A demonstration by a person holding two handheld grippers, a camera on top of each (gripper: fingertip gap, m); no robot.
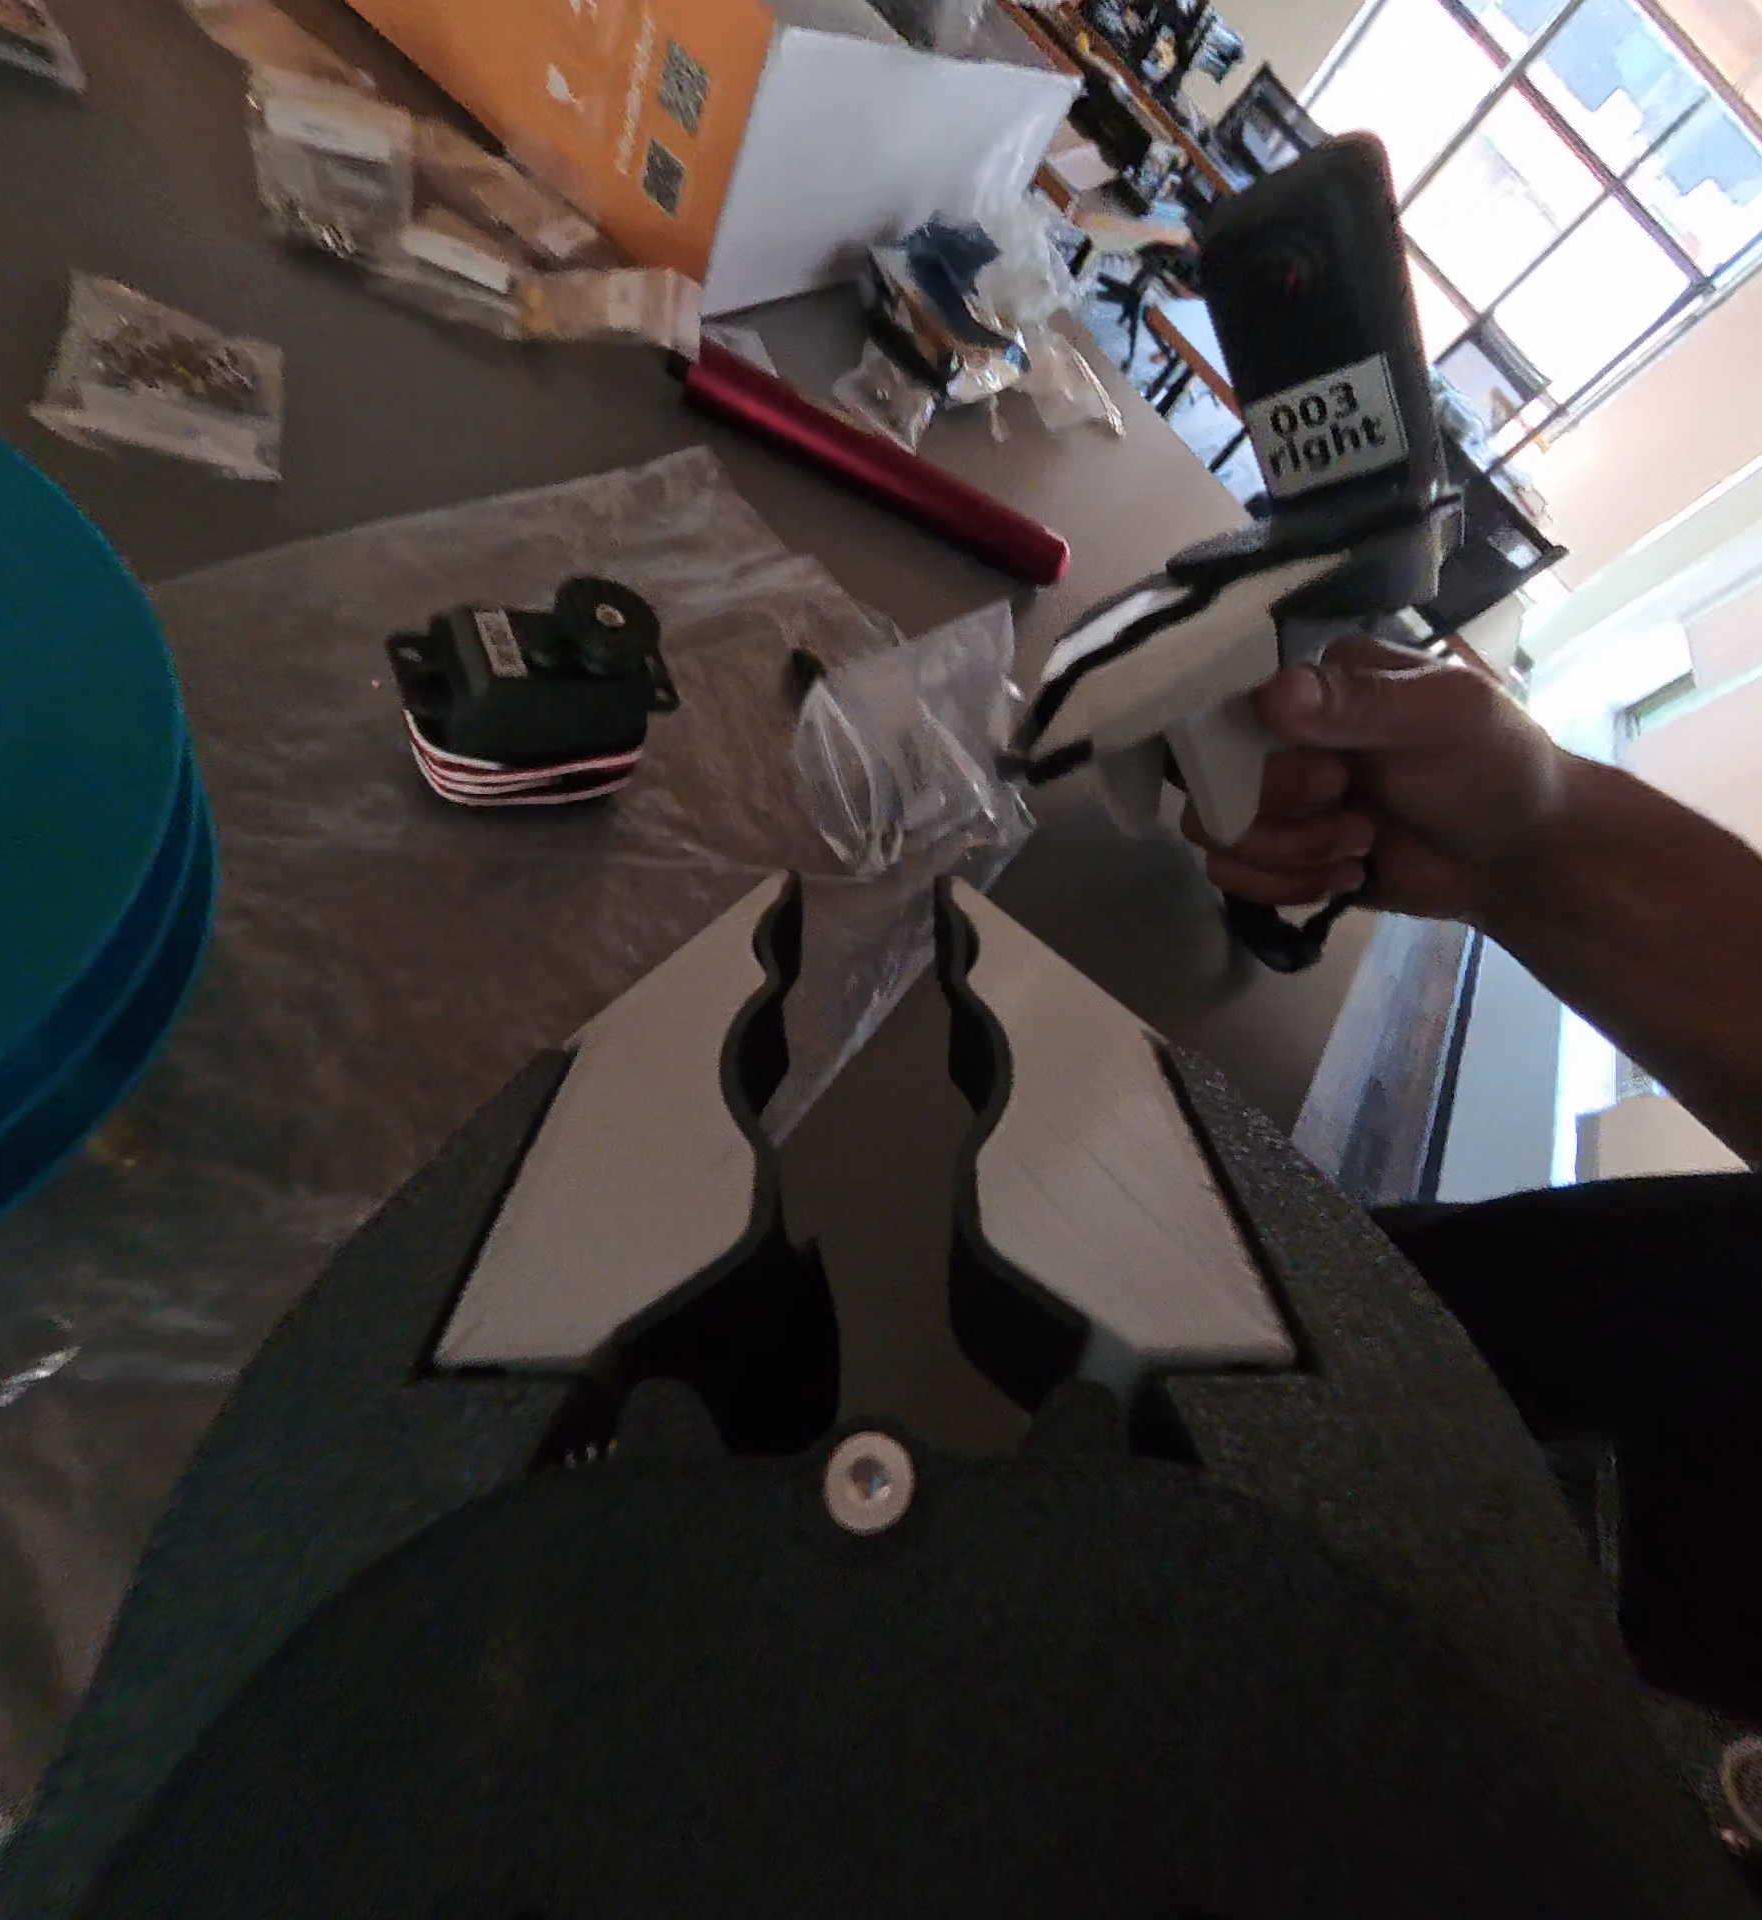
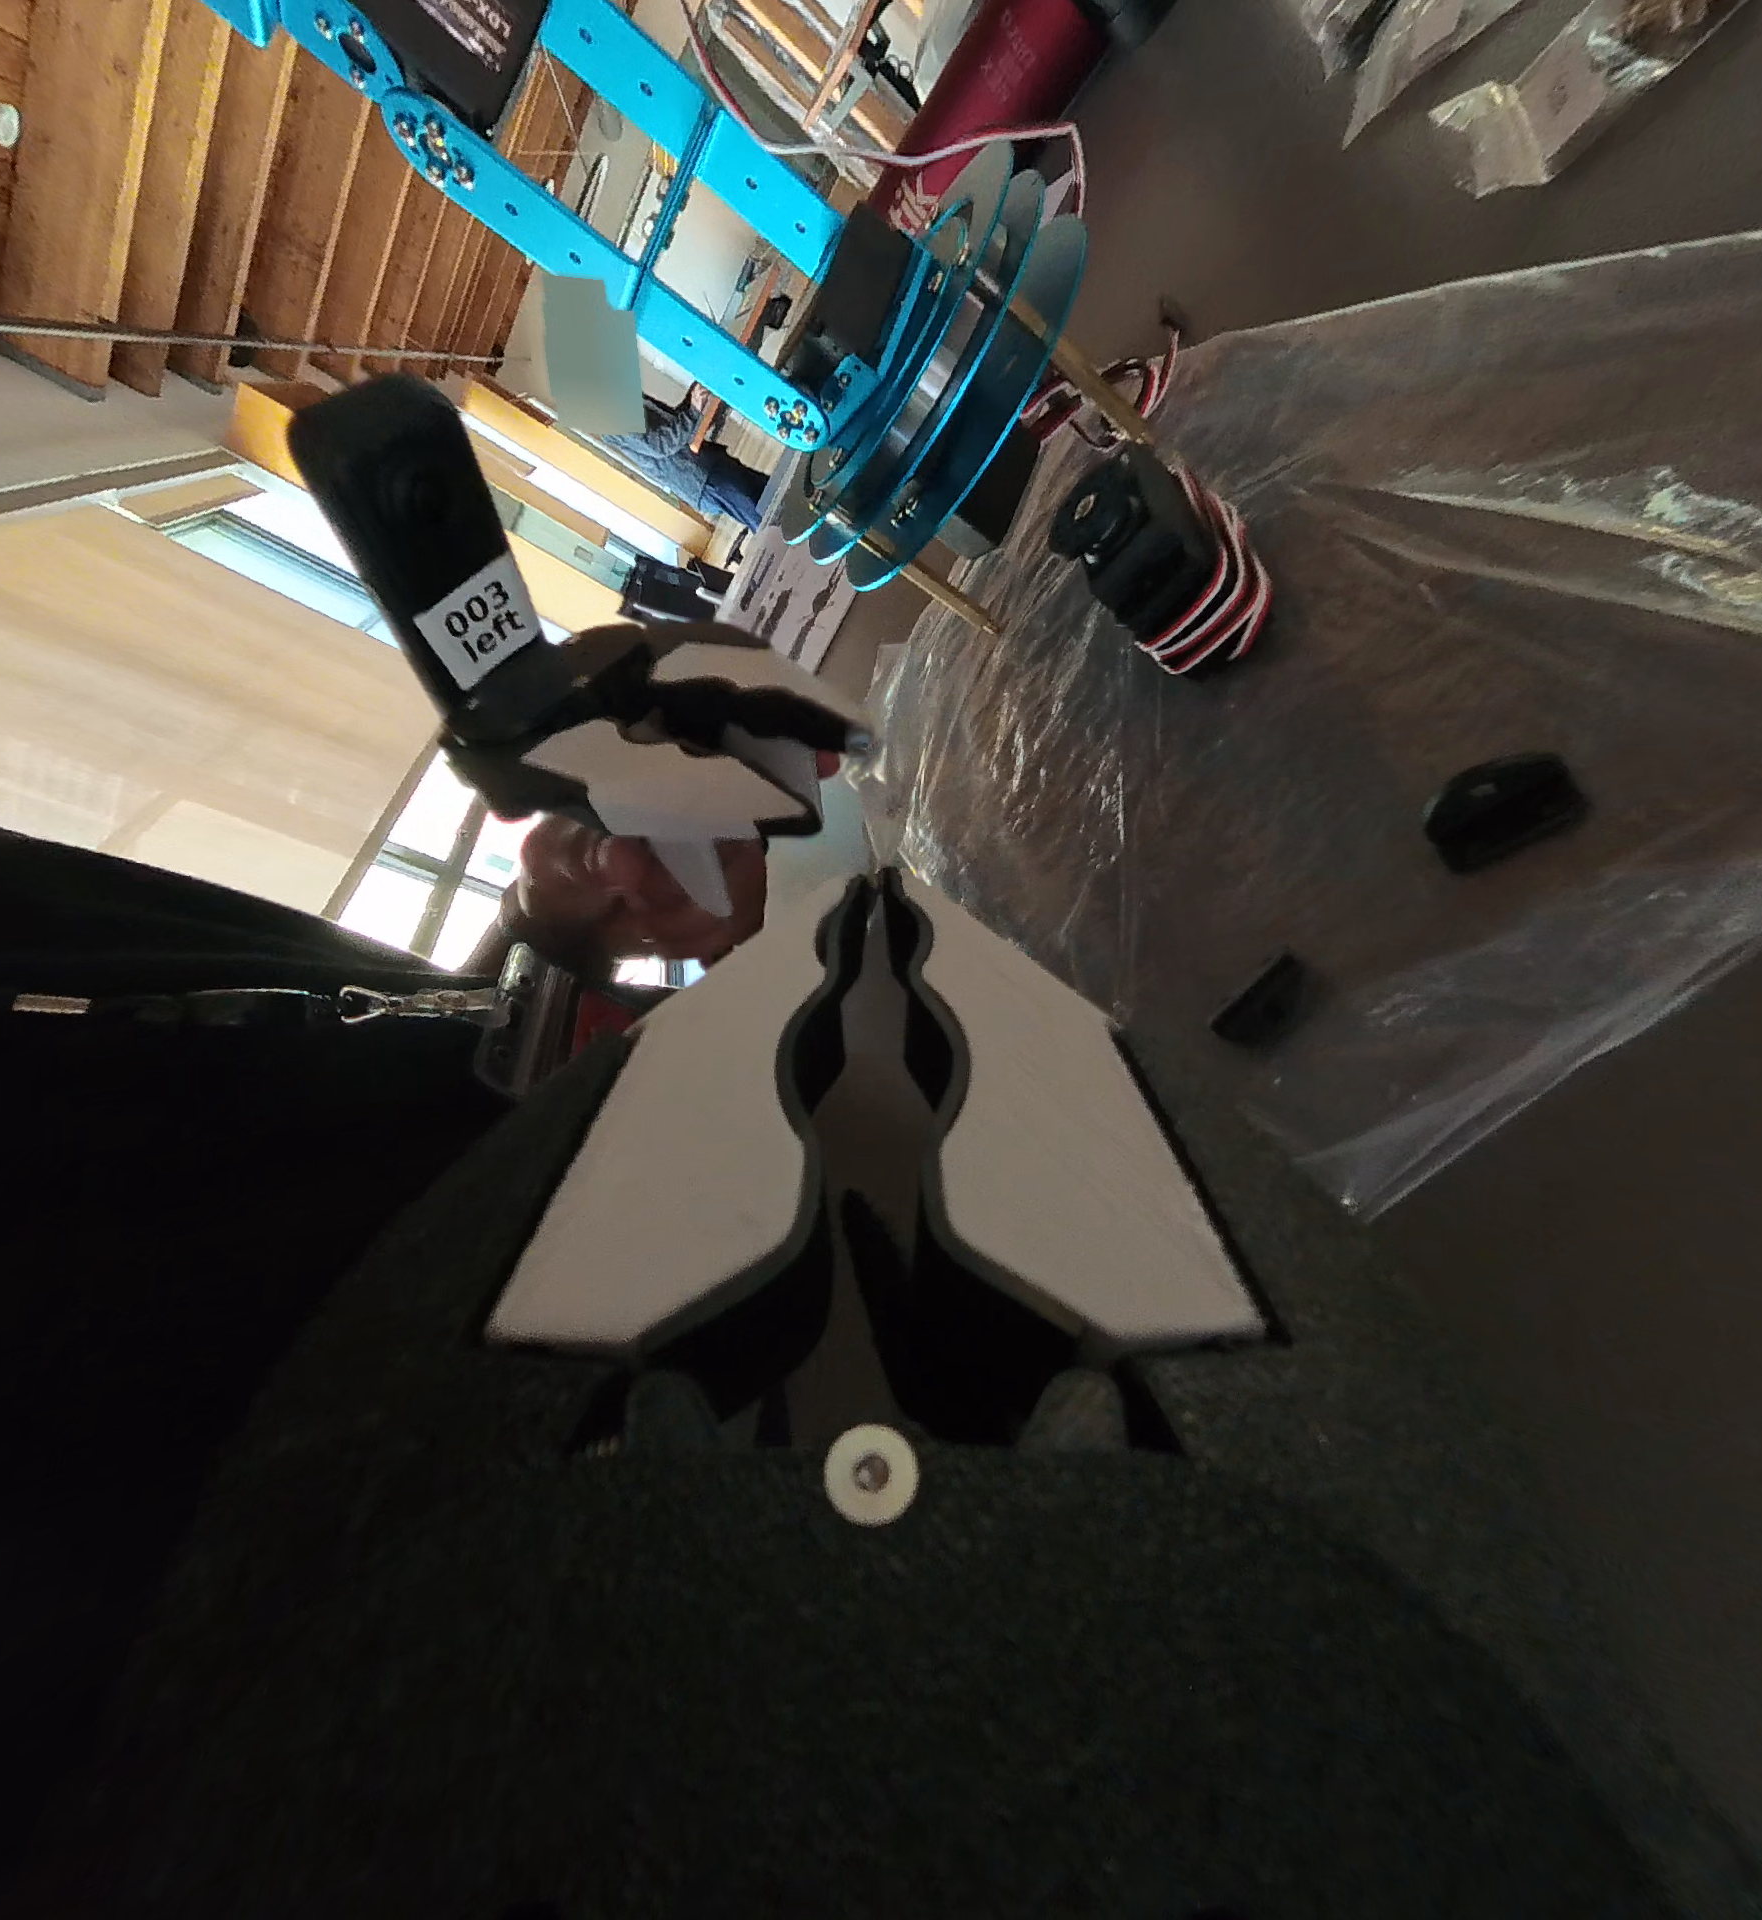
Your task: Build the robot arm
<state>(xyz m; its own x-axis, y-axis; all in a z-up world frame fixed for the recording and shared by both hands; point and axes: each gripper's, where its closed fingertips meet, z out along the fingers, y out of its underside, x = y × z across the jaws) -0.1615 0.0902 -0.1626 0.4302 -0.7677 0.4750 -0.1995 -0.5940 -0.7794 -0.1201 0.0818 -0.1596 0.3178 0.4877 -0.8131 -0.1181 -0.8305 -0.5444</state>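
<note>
Evidently a small clear bag [image 1: 898, 769], raised just right of the black servo [image 1: 529, 696], is pinched by the closed right gripper [image 2: 877, 881] while the left gripper [image 1: 866, 894] gapes around its lower edge, so the thin film might be torn or dropped.

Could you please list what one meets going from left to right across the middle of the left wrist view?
Blue discs → black servo → small clear bag → right gripper → person's hand.

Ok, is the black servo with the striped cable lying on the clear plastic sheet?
Yes, in the left wrist view the black servo lies on the clear plastic sheet, apart from both grippers' fingers.
</note>
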